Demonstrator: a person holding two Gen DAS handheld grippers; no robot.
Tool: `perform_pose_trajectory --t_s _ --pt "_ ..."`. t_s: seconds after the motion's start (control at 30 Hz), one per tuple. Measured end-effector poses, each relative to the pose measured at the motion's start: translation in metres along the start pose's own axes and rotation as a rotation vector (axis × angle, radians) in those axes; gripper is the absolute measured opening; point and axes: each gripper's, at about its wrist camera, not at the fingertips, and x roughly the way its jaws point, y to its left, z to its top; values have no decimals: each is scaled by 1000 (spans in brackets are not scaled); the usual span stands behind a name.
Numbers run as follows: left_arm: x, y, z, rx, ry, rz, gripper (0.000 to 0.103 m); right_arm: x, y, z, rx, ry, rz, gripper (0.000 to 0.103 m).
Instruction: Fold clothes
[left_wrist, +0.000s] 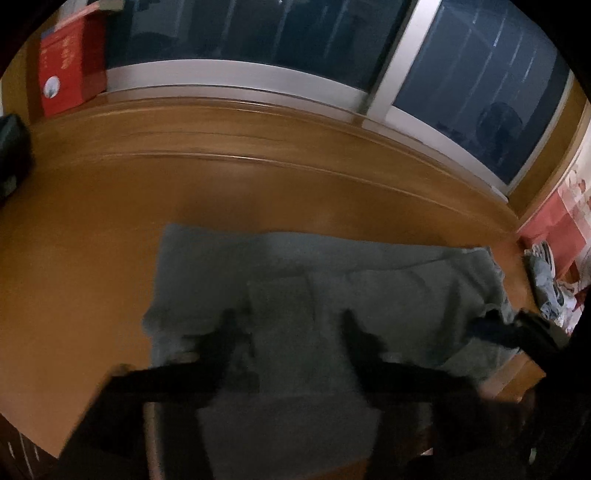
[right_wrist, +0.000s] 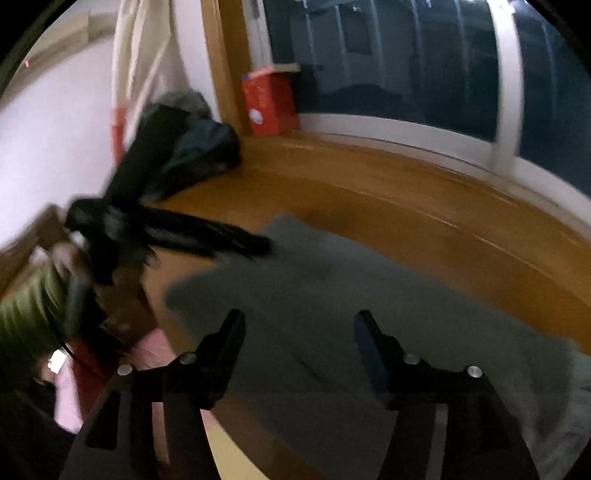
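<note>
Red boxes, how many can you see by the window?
1. The red box stands in the corner of the wooden surface against the window; the right wrist view shows the same box. Others may be hidden.

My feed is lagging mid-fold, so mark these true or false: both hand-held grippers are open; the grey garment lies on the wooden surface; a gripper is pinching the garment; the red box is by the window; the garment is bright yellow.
1. Both the left hand-held gripper and the right hand-held gripper are open: true.
2. The grey garment lies on the wooden surface: true.
3. A gripper pinches it: false, nothing is between the fingers.
4. The red box stands by the window: true.
5. Garment is yellow: false, grey.
</note>
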Motion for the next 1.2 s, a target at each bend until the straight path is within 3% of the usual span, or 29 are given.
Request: perform_pose_trajectory --t_s 0.13,0.27,0.43,0.47,0.5,0.53,0.57,0.6,0.63,0.83,0.93,1.03,1.13,1.2 --pt "2 5 -3 -24 -1 -41 66 11 13 -6 -33 32 -4 61" --pt "24 1 1 -22 59 -67 66 31 41 -5 -136 27 0 61" --pt "53 -10 5 25 89 14 64 74 56 -2 -172 59 14 61" --pt "56 -12 4 32 88 20 64 81 57 -1 -168 65 12 56" --pt "58 -14 3 39 87 26 53 85 55 -2 -159 71 6 37" --pt "58 -17 3 51 84 34 34 89 53 -4 -145 88 -3 21" --pt "57 -19 2 60 81 42 27 94 50 -5 -130 106 -11 3" --pt "55 -19 3 52 76 39 12 97 48 -5 -115 117 -18 3" --pt "52 -18 4 43 70 36 7 94 47 -2 -98 96 -13 3" --pt "3 -11 22 9 -81 83 6 76 57 34 -76 -37 31 2" --pt "5 1 29 18 -72 173 6 90 67 44 -94 -31 62 2" --pt "18 12 27 15 -32 234 6 123 71 41 -94 39 87 4" --pt "34 20 19 18 15 286 9 148 70 35 -46 135 99 8" --pt "44 23 13 19 50 323 10 138 69 36 -24 121 112 16"
